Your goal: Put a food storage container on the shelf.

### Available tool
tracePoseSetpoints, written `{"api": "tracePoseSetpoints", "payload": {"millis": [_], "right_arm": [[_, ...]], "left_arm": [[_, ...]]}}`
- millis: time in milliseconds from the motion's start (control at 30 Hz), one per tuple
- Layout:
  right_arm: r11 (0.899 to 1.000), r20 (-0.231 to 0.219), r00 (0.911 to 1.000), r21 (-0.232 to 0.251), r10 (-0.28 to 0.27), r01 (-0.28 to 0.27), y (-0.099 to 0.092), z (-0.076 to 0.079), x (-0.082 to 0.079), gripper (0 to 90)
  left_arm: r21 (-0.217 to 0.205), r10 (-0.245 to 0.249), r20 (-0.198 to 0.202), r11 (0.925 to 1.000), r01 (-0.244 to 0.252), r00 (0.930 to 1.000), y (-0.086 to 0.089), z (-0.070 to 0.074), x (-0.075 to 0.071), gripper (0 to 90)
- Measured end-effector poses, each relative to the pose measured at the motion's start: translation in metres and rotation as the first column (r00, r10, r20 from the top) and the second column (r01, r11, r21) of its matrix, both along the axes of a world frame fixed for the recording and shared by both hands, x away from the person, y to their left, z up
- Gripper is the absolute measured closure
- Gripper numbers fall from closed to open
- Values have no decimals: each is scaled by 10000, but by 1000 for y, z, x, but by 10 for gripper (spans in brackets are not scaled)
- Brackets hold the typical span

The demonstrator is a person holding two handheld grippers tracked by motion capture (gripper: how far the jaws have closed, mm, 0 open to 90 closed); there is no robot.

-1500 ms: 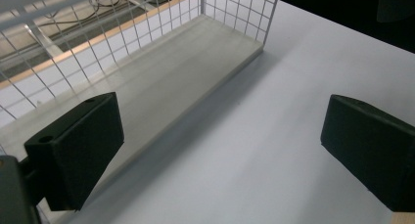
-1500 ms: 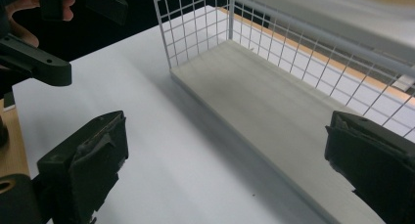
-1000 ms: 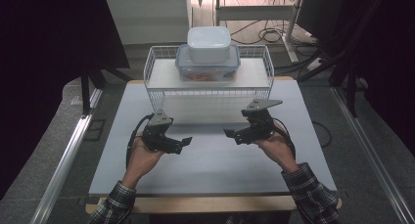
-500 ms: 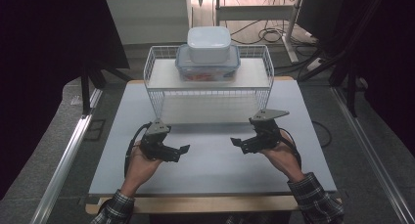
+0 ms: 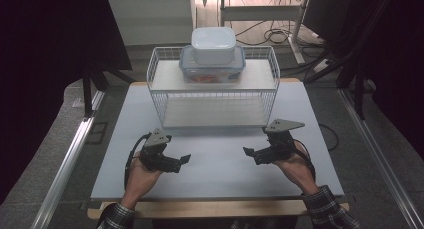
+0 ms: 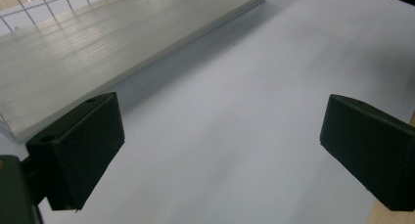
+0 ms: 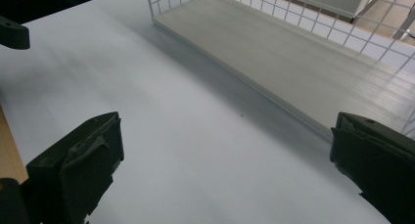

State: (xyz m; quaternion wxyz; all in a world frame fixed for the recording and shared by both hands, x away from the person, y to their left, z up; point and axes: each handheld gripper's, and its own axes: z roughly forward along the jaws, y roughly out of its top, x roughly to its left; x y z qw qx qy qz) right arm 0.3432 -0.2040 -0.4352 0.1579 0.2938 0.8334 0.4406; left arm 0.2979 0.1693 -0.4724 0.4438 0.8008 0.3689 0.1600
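At the near edge of the table [image 5: 210, 186], a person's two forearms in plaid sleeves come in from below, each hand holding a gripper low over the pale sheet that covers the tabletop. The left gripper [image 5: 176, 162] sits at the near left, its jaws pointing toward the middle of the table; in the left gripper view its two black jaws stand wide apart with nothing between them, only bare table surface below. The right gripper [image 5: 252, 153] sits at the near right, well apart from the left one, jaws pointing back toward the centre; in the right gripper view its jaws are likewise spread wide and hold nothing, and a jaw tip of the other gripper shows at the upper left corner. A grey three-cornered plate tops each gripper, and a dark cable loops from each by the wrist. Beyond both grippers, at the far middle of the table, stands a white wire rack [image 5: 212, 91] with a lower shelf board resting on the table and an upper shelf board above it; the lower board is bare in both gripper views. On the upper shelf sits a clear container with a blue-rimmed lid [image 5: 186, 70], something reddish showing through its wall, and a smaller white lidded box [image 5: 213, 45] is stacked on top of it. Farther still, past the table, cables lie on the floor.
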Motion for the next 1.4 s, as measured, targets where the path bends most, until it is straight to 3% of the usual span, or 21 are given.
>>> {"api": "tracePoseSetpoints", "payload": {"millis": [233, 867, 1167, 1400], "right_arm": [[9995, -138, 9995, 155, -270, 272, -12, -11, -2, 0], [9964, -517, 9957, 320, -768, 785, -37, -38, -12, 0], [9979, -747, 9951, -47, -649, 648, -38, -55, -17, 0], [9978, -1117, 9919, -352, -598, 562, -38, -68, -14, 0]], "left_arm": [[284, 217, -28, 9994, -216, 9998, 5, -12, -3, 23], [405, 557, -46, 9976, -554, 9984, 19, -34, -20, 5], [827, 834, -211, 9932, -814, 9963, 23, -49, -19, 1], [891, 1001, -731, 9916, -935, 9923, 27, -58, -14, 0]]}}
